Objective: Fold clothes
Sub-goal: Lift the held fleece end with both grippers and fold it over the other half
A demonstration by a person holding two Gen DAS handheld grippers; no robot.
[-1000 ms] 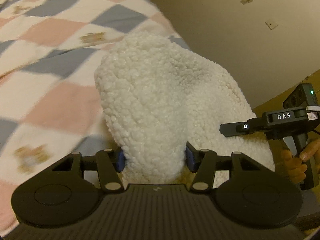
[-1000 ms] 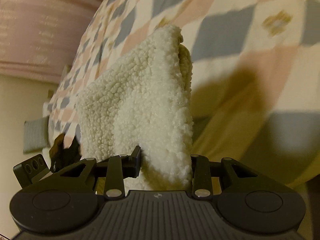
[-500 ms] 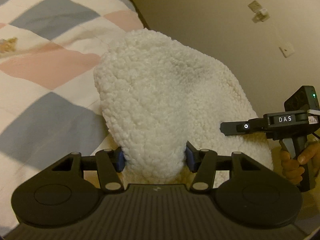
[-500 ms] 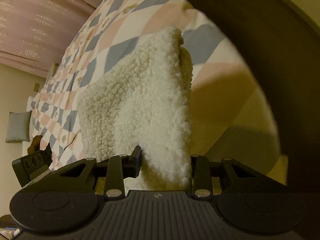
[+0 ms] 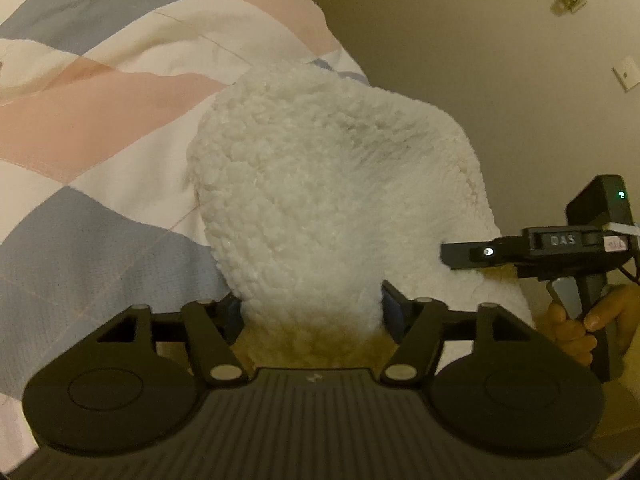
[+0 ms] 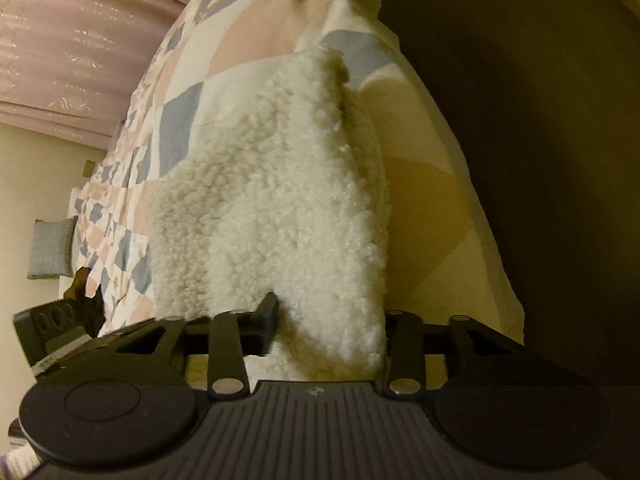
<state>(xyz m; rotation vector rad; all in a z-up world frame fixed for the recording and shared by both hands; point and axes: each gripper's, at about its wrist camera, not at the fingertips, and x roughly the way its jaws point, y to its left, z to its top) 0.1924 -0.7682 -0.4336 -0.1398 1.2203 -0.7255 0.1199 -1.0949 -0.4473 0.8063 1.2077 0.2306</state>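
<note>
A white fleece garment (image 5: 336,200) hangs folded between both grippers, beside the edge of a bed. My left gripper (image 5: 312,312) is shut on one thick end of it; its fingertips are buried in the fleece. My right gripper (image 6: 328,328) is shut on the other end of the fleece garment (image 6: 280,208). In the left wrist view the right gripper (image 5: 452,254) shows from the side, held by a hand, its tip pressed into the fleece. The garment's lower part is hidden behind itself.
A quilt (image 5: 100,80) with pink, blue and white diamonds covers the bed (image 6: 248,56). A beige wall (image 5: 460,40) with sockets stands close on the right. A grey pillow (image 6: 52,248) and a pink curtain (image 6: 72,40) lie far off. Dark floor (image 6: 540,160) runs beside the bed.
Both grippers have carried the garment back towards the bed's edge and wall; the quilt has slid away in both views. The grips on the fleece have not changed.
</note>
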